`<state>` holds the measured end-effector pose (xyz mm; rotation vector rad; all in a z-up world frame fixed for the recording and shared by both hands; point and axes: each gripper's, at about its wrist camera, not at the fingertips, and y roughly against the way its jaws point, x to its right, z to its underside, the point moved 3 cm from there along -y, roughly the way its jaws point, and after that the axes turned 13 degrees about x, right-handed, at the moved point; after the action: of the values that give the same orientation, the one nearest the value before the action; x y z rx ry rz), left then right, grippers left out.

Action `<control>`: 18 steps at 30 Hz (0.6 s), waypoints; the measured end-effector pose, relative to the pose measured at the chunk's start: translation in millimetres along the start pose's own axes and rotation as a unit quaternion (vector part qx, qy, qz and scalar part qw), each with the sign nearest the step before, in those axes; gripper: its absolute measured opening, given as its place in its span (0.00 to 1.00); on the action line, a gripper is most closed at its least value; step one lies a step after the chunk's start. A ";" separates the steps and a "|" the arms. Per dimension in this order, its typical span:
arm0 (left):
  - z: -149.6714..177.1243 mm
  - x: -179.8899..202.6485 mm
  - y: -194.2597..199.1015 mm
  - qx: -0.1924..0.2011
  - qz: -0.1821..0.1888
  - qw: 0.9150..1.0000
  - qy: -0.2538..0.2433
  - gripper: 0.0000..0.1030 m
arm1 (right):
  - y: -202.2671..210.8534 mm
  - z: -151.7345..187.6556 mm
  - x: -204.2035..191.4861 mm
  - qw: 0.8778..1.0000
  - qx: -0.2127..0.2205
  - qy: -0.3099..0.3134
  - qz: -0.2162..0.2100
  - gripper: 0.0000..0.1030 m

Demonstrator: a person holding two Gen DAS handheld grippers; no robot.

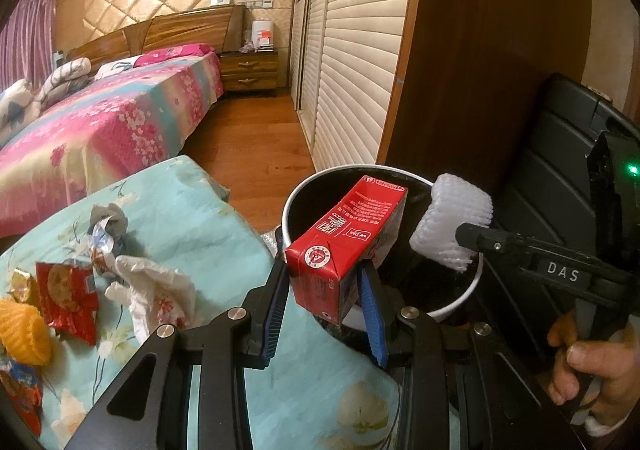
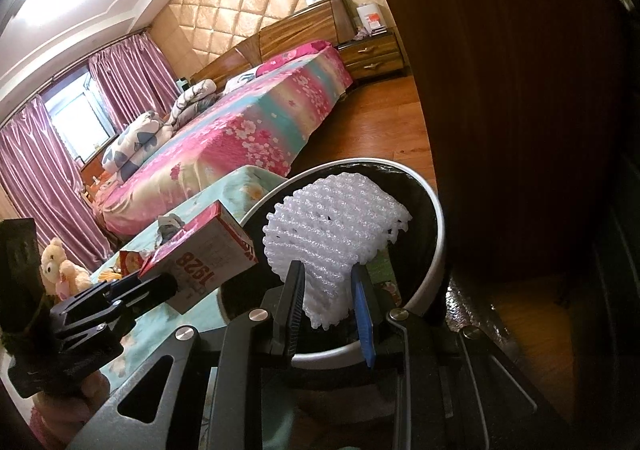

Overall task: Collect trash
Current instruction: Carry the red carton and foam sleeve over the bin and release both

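Above the bin (image 1: 460,306), the left gripper (image 1: 324,286) is clamped on a red carton (image 1: 348,242); beside it, the right gripper (image 2: 332,290) is clamped on white foam netting (image 2: 332,234).

Open bin mouth (image 1: 460,302) below; dark wooden cabinet (image 1: 480,70) close behind, cluttered cloth-covered surface (image 1: 224,234) alongside.

Bin (image 1: 456,304) interior dark, contents indiscernible
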<state>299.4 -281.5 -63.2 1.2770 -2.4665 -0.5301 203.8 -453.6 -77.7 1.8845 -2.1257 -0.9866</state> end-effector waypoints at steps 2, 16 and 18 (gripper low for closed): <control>-0.6 1.7 -2.9 0.000 -0.001 1.000 -0.003 0.33 | -2.4 -2.0 2.3 1.000 -0.002 0.000 0.001 0.23; -3.1 8.7 -27.2 -0.008 -0.001 1.000 -0.008 0.33 | -11.6 -8.9 10.6 1.000 -0.010 0.006 0.012 0.26; -3.2 9.1 -30.5 -0.009 -0.001 1.000 -0.008 0.33 | -14.0 -10.2 9.5 1.000 -0.012 0.007 0.013 0.27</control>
<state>317.4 -305.8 -73.4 1.2735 -2.4671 -0.5635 218.7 -466.3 -80.4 1.8415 -2.1162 -0.9859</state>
